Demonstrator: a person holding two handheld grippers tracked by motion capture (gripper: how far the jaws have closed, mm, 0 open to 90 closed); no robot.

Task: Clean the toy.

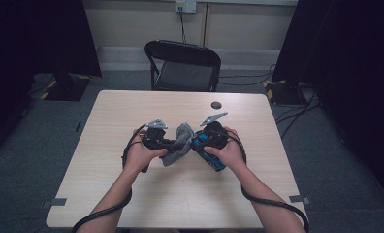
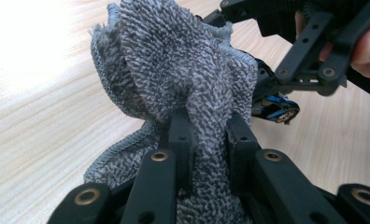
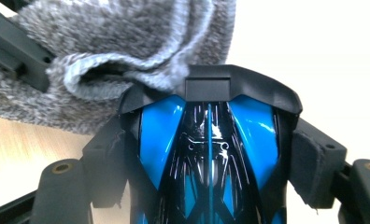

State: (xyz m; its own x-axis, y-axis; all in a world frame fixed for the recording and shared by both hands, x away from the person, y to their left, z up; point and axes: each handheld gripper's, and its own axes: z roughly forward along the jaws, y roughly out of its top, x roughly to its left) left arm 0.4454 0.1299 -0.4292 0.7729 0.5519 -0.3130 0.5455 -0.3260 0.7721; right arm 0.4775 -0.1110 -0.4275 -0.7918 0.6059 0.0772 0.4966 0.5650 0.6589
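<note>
A grey terry cloth (image 1: 179, 143) is bunched up between my two grippers above the middle of the table. My left gripper (image 1: 170, 144) is shut on it; in the left gripper view both jaws pinch a fold of the cloth (image 2: 183, 79) at the left gripper (image 2: 206, 140). My right gripper (image 1: 200, 144) is shut on a glossy blue and black toy car (image 1: 210, 156). In the right gripper view the car (image 3: 211, 154) lies lengthwise between the pads (image 3: 314, 163) of the right gripper (image 3: 211, 140). The cloth (image 3: 127, 42) presses against the car's far end.
The pale wooden table (image 1: 180, 204) bears a small black round disc (image 1: 216, 105) near its far edge. A black folding chair (image 1: 183, 65) stands behind the table. Cables trail from both grippers along the person's forearms.
</note>
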